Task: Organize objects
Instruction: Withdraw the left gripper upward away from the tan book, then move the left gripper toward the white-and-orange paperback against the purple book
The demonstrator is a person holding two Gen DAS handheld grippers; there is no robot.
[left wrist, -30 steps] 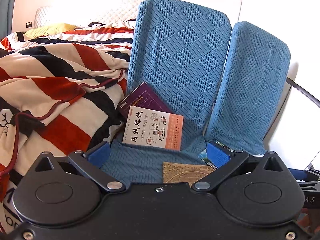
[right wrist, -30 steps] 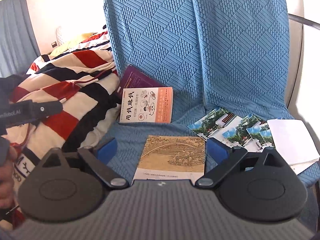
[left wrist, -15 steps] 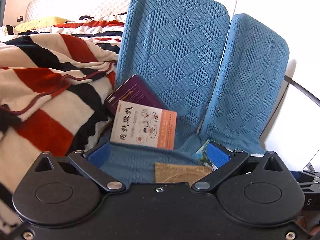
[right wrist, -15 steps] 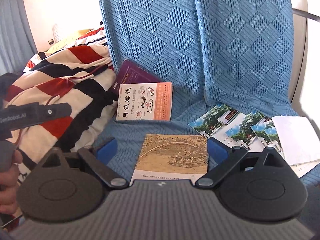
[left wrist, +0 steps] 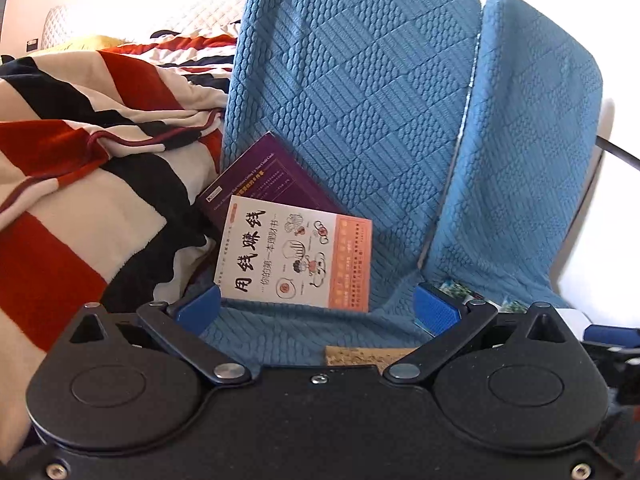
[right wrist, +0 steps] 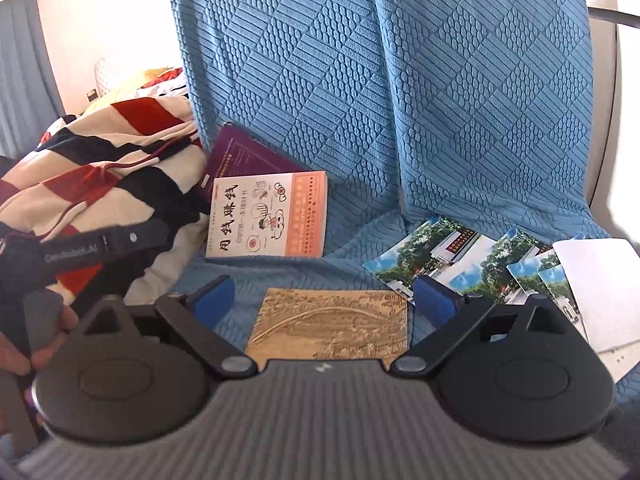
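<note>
Right below my right gripper [right wrist: 322, 292], jaws spread wide and empty, lies the tan booklet with the bridge engraving [right wrist: 332, 322], flat on the blue seat cover [right wrist: 248, 276], its near edge tucked under my body. Off to its right, a fan of photo postcards [right wrist: 440, 252] overlaps a white sheet [right wrist: 604, 296]. Nothing gathered yet, so I judge we're at the approach, first pick not begun.

Over on the left gripper [left wrist: 318, 308], jaws equally agape and holding nothing, I'm low to the seat and nosing at the white-and-orange paperback [left wrist: 296, 260], which leans against the purple book [left wrist: 276, 178] propped at the backrest. Beside both, the striped blanket [left wrist: 80, 200] crowds the seat edge.

Next move, I reckon: the left jaws need to straddle that paperback's bottom edge and pinch it, since it sits tilted and could slide; the right needs to get under the flat booklet's edge.
</note>
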